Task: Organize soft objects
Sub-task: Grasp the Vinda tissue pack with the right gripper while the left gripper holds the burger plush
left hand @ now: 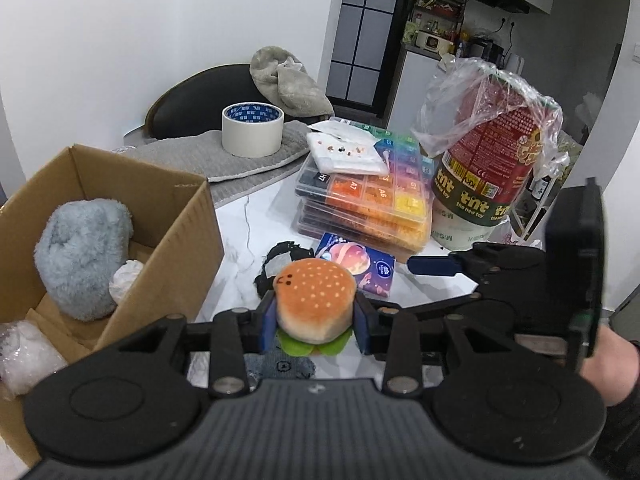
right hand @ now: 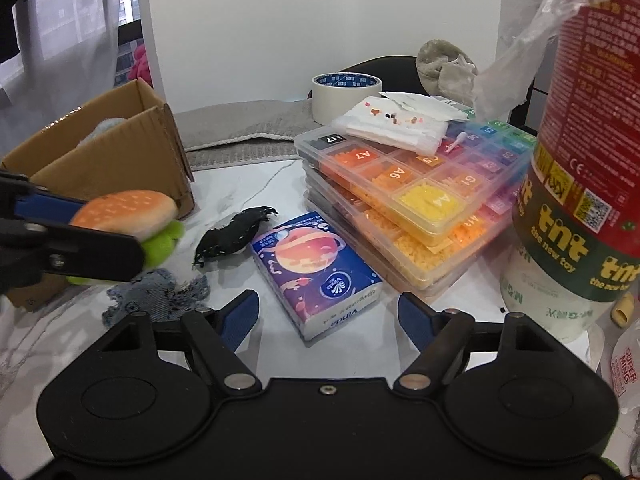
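Over table | L gripper (left hand: 316, 320) clamps burger plush (left hand: 316, 300) | box (left hand: 172, 216) contents: L view only | R gripper (right hand: 328, 320) wide, empty

Held in the left gripper (left hand: 316, 320), the plush burger (left hand: 316, 300) has an orange-brown bun speckled with pale dots, a small black face and a green lettuce frill. Left of that gripper, the brown cardboard box (left hand: 188, 216) holds a fuzzy pale blue-grey plush (left hand: 82, 252). Ahead of the right gripper (right hand: 328, 320) lies a navy tissue pack (right hand: 316, 276) printed with an orange planet, on the white, grey-veined counter (right hand: 248, 188).
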The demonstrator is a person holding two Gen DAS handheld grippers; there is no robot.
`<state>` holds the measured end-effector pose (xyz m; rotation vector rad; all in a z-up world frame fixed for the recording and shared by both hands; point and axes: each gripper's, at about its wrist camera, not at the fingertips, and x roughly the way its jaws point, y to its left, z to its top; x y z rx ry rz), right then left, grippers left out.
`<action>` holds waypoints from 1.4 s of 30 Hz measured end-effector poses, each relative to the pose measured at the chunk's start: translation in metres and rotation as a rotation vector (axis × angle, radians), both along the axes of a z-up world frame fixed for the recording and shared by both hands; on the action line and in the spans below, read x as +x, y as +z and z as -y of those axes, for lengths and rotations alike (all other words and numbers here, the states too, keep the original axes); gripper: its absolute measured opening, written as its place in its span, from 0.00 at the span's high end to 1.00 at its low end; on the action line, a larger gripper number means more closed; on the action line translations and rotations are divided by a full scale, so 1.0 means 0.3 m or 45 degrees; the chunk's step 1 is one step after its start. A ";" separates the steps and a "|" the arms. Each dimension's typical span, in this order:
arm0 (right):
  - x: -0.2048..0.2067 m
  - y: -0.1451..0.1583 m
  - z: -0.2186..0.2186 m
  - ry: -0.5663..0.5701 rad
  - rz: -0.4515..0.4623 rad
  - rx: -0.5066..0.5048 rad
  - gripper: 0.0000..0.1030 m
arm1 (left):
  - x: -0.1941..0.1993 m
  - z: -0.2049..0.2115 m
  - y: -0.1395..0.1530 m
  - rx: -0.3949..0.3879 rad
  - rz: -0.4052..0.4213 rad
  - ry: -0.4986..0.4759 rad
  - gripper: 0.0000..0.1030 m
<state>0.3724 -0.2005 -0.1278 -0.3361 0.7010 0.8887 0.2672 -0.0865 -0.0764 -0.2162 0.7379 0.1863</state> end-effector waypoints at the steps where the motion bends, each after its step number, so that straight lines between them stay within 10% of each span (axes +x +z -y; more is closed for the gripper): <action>1: 0.004 -0.004 -0.004 -0.001 0.003 -0.003 0.27 | -0.003 -0.002 0.002 -0.001 0.002 0.002 0.64; 7: 0.010 -0.016 -0.027 0.026 0.011 -0.017 0.42 | -0.012 -0.020 0.004 -0.012 0.000 0.014 0.64; 24: -0.065 0.004 0.049 -0.041 -0.070 -0.079 0.43 | -0.019 -0.022 -0.040 -0.038 -0.047 -0.016 0.64; 33: -0.138 0.022 0.039 0.014 -0.063 -0.171 0.22 | -0.047 -0.009 -0.060 -0.043 -0.084 -0.051 0.64; 42: -0.100 0.008 -0.005 0.065 -0.060 -0.217 0.21 | -0.089 -0.009 -0.056 -0.047 -0.135 -0.098 0.64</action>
